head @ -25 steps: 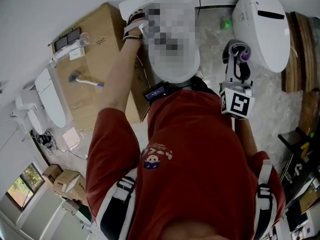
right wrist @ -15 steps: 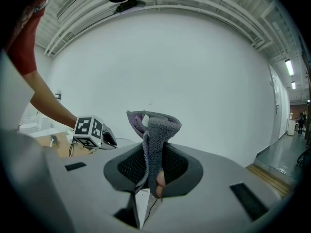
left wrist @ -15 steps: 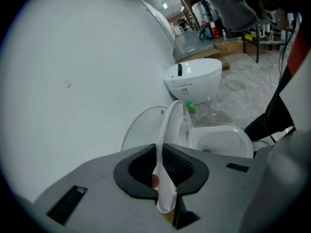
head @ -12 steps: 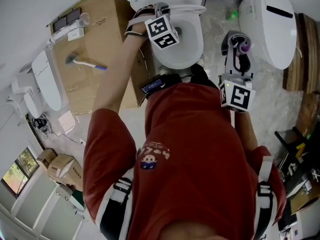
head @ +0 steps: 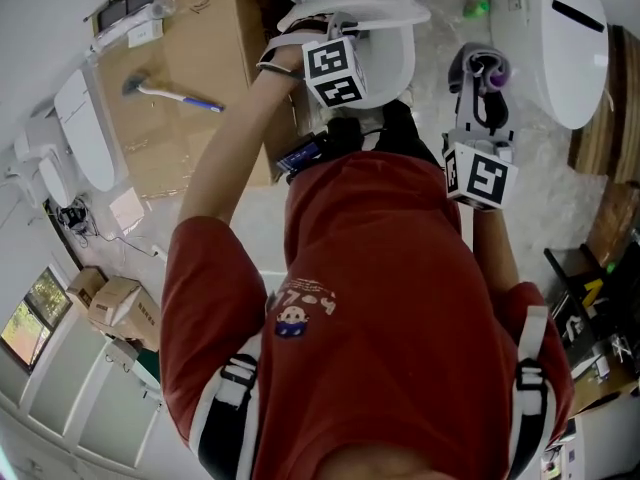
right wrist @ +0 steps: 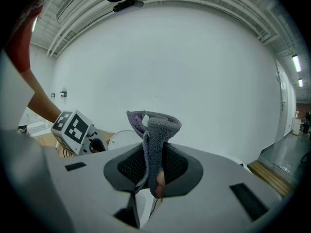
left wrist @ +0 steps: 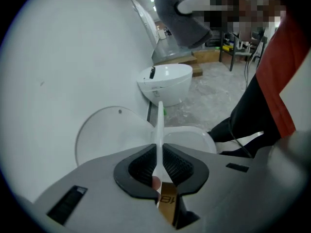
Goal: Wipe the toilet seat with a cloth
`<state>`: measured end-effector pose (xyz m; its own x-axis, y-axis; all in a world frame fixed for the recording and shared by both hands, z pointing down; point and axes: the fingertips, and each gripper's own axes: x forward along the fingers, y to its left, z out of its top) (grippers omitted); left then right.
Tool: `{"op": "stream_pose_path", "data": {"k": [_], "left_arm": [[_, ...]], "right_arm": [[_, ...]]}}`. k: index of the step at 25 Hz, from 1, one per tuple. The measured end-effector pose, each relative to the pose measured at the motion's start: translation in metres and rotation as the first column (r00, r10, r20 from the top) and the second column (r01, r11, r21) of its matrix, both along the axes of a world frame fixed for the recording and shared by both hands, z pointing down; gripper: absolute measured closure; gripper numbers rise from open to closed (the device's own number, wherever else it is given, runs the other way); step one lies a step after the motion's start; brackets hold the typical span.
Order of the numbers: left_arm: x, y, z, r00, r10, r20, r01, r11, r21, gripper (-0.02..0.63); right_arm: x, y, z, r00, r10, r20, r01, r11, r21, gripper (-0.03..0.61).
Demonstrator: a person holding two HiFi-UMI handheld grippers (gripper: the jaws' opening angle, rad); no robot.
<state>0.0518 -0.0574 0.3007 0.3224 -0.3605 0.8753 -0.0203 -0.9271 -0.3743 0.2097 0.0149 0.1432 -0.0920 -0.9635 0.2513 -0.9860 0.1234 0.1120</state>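
Head view: toilet [head: 395, 48] at top; wiping not begun, I judge.
Left gripper [left wrist: 159, 155]: jaws narrow, pinching seat [left wrist: 159, 123] edge.
Right gripper [right wrist: 154, 165]: jaws clamped on cloth [right wrist: 156, 130], apart from seat.

Bright, even light; fisheye-warped edges
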Motion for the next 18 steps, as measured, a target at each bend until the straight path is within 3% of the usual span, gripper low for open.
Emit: {"op": "stream_pose_path", "data": {"k": [4,9,14,18], "left_arm": [[-0.001,0.04,0.023,1.0,0.008,-0.012,-0.01,0.988,-0.157,0.552],[-0.004,0.085,0.06,1.0,0.013,-0.014,-0.016,0.955,-0.296,0.523],[-0.008,0.126,0.102,1.0,0.009,-0.002,-0.009,0.913,-0.407,0.491],[-0.007,0.148,0.133,1.0,0.003,0.0,-0.002,0.892,-0.452,0.474]], "right_arm": [[-0.005,0.0,0.014,1.0,-0.015,0.002,0.015,0.999,-0.035,0.511],[-0.013,-0.002,0.032,0.999,-0.032,-0.002,0.032,0.997,-0.076,0.511],[-0.021,0.0,0.052,0.998,-0.06,-0.016,0.058,0.989,-0.133,0.511],[-0.023,-0.003,0.071,0.996,-0.084,-0.034,0.077,0.984,-0.162,0.511]]}}
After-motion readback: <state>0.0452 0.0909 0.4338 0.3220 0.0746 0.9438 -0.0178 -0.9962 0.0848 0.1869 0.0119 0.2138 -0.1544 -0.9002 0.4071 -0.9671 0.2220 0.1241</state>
